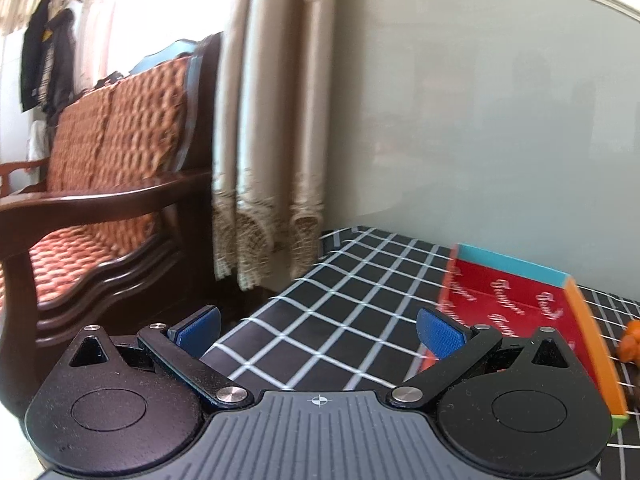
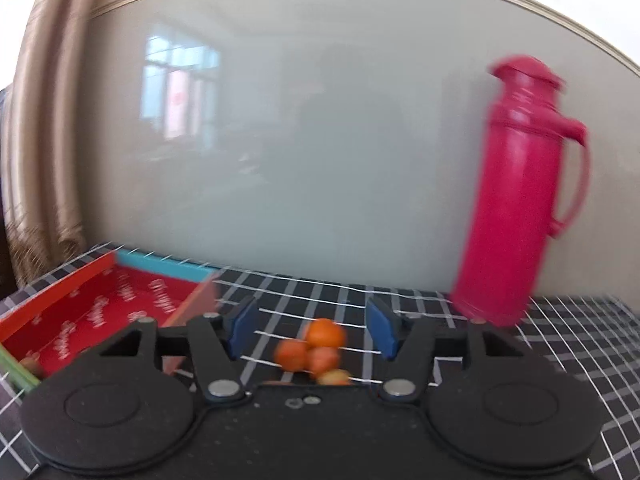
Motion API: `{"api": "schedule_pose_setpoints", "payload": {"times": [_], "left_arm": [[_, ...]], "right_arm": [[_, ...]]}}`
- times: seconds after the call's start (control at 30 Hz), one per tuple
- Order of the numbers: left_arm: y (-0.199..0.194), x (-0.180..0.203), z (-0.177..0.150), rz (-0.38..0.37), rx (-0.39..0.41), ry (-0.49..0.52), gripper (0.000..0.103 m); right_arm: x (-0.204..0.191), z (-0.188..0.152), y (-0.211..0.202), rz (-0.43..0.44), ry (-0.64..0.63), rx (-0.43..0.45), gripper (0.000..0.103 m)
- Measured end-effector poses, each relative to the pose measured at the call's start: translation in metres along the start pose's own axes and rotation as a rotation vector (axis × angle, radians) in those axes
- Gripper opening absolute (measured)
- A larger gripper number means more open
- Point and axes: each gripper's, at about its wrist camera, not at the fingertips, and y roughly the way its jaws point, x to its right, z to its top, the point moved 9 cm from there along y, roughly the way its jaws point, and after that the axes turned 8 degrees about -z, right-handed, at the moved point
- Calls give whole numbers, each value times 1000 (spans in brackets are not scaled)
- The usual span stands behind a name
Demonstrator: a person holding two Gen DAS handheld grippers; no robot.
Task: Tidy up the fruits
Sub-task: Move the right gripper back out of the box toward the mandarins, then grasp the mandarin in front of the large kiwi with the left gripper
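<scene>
4 fruits [image 2: 316,350], 1 tray [image 2: 60,300], 1 flask [image 2: 516,196], 1 chair [image 1: 100,200]

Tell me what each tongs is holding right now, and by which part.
Nothing. The left tongs are open over the checked cloth; the right tongs are open, with the pile of small oranges ahead, ungripped.

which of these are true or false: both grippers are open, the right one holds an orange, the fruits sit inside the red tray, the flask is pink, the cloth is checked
1. Both grippers are open. True: the left gripper and the right gripper both have their jaws spread.
2. The right gripper holds an orange. False: it holds nothing.
3. The fruit pile sits inside the tray. False: it lies on the cloth beside it.
4. The flask is pink. True.
5. The tablecloth is checked. True.
</scene>
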Motion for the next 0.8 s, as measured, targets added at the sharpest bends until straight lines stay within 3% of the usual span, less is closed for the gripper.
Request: {"api": "schedule_pose_setpoints", "payload": {"times": [0.2, 0.47, 0.8], "left_arm": [[-4, 44, -1, -75, 7, 47, 103], [-10, 92, -5, -147, 8, 103, 103], [-17, 166, -20, -294, -15, 175, 103]], "right_arm": [[47, -12, 9, -55, 94, -52, 62], [87, -19, 6, -102, 110, -58, 62], [120, -26, 1, -143, 116, -62, 64]]}}
